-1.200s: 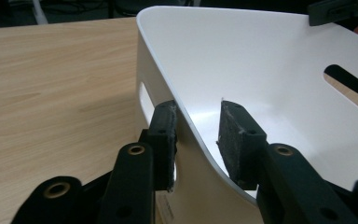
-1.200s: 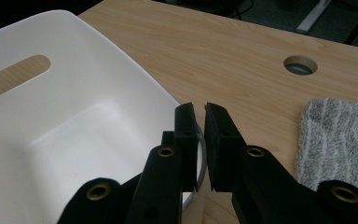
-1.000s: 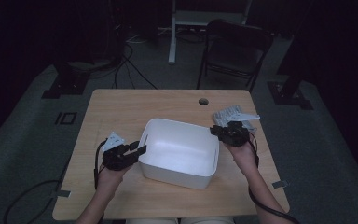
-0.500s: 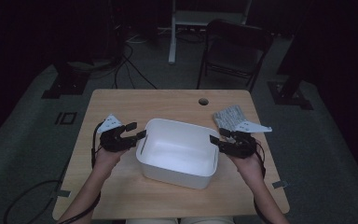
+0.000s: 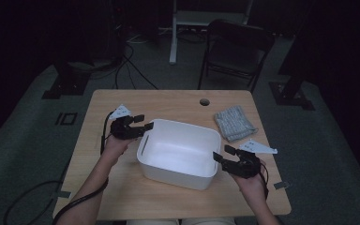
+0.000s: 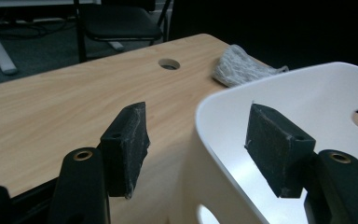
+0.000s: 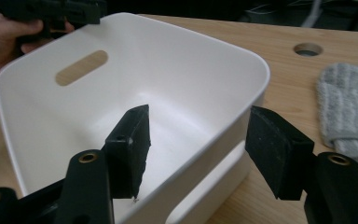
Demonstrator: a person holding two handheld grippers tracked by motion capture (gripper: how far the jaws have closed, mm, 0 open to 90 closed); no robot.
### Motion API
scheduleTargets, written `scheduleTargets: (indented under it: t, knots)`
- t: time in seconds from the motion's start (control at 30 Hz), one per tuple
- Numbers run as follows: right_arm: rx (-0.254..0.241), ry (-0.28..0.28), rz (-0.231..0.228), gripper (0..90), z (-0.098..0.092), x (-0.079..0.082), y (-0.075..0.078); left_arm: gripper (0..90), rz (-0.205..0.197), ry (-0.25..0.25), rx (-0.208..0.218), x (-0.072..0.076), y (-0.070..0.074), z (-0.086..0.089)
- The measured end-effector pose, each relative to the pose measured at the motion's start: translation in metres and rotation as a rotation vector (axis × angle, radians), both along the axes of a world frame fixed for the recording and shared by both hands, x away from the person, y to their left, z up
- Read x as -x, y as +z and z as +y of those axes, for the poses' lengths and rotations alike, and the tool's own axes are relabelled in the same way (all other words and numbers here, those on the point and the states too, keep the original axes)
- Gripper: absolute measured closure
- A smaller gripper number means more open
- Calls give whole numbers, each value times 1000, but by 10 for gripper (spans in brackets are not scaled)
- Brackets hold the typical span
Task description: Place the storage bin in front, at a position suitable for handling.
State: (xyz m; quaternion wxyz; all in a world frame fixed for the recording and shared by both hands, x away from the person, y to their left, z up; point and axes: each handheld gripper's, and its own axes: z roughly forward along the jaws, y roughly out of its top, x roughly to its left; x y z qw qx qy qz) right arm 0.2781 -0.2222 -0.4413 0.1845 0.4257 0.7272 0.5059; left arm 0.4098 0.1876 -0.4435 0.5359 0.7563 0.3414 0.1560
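While you look down from the high view, you have one white bin [image 5: 178,152] in the middle of the one wooden table [image 5: 122,197], and one grey folded cloth [image 5: 234,123] lying beyond its far right corner. Your left gripper [image 5: 143,123] sits at the bin's far left corner and your right gripper [image 5: 221,154] at its near right corner, two grippers in all, one dark chair [image 5: 236,44] standing past the table.

Along your left gripper [image 6: 198,142], both pads are spread and have just been opening; the bin's rim [image 6: 223,100] runs between them without either pad pressing it. One round hole [image 6: 169,64] shows in the tabletop, with the cloth [image 6: 242,67] near it.

Along your right gripper [image 7: 198,149], the jaws likewise straddle the bin wall [image 7: 214,154], spread and just opened, one pad inside and one outside. You can count one slot handle [image 7: 81,67] in the opposite wall.
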Motion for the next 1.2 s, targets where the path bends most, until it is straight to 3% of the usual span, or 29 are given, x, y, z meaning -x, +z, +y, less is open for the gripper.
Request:
scheduleTargets:
  t: [0.17, 0.37, 0.4, 0.63, 0.73, 0.9, 1.0, 1.2]
  knots:
    - [-15, -10, 17, 399, 3, 9, -8, 431, 9, -15, -16, -11, -6, -5]
    - [-17, -9, 34, 410, 8, 12, -15, 498, 30, -21, -4, -19, -11, -7]
    - [-18, -4, 44, 413, 10, 12, -18, 499, 38, -42, 10, -22, -13, -10]
    - [-15, -12, 40, 462, 14, 14, -21, 668, 24, -58, 25, -25, -15, -14]
    - [-48, -21, 60, 474, 14, 14, -21, 727, 37, -86, 48, -26, -15, -15]
    - [-17, -41, 62, 501, 17, 14, -19, 783, 24, -76, 17, -23, -13, -17]
    - [-11, -59, 67, 565, 16, 12, -16, 794, 21, -72, -9, -17, -11, -13]
    - [7, -72, 75, 624, 16, 6, -13, 797, 20, -50, -12, -4, -11, -5]
